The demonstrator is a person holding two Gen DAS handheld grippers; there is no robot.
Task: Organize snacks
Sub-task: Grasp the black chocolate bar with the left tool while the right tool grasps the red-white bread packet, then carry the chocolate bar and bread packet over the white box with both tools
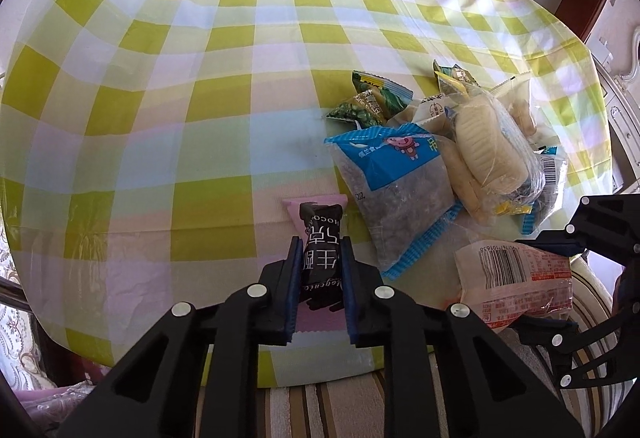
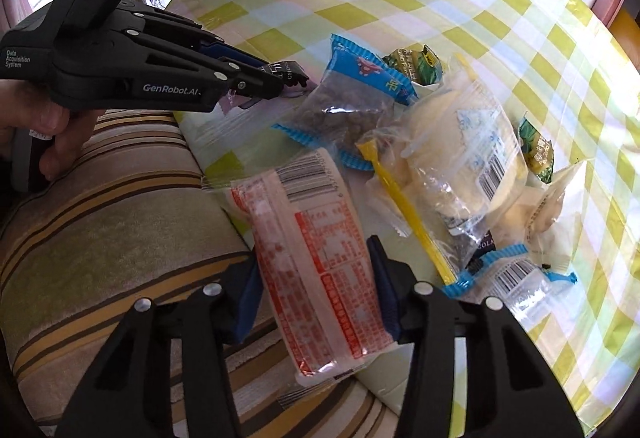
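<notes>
My left gripper (image 1: 321, 243) is shut on a pink bar with a black chocolate label (image 1: 320, 222), which lies near the table's front edge. In the right wrist view the same gripper (image 2: 294, 80) comes in from the left with the bar (image 2: 286, 70) at its tips. My right gripper (image 2: 312, 250) is shut on a red-and-white printed packet (image 2: 316, 258) that sticks out over the table edge; the packet (image 1: 516, 278) also shows at the lower right of the left wrist view. The other snacks lie heaped beside it.
The heap holds a blue-edged bag of dark bits (image 2: 352, 106), a clear bag of pale cakes (image 2: 460, 146) and green packets (image 1: 368, 106). A green-and-yellow checked cloth (image 1: 200, 78) covers the table. A striped cushion (image 2: 100, 218) lies below its edge. A hand (image 2: 60, 134) holds the left gripper.
</notes>
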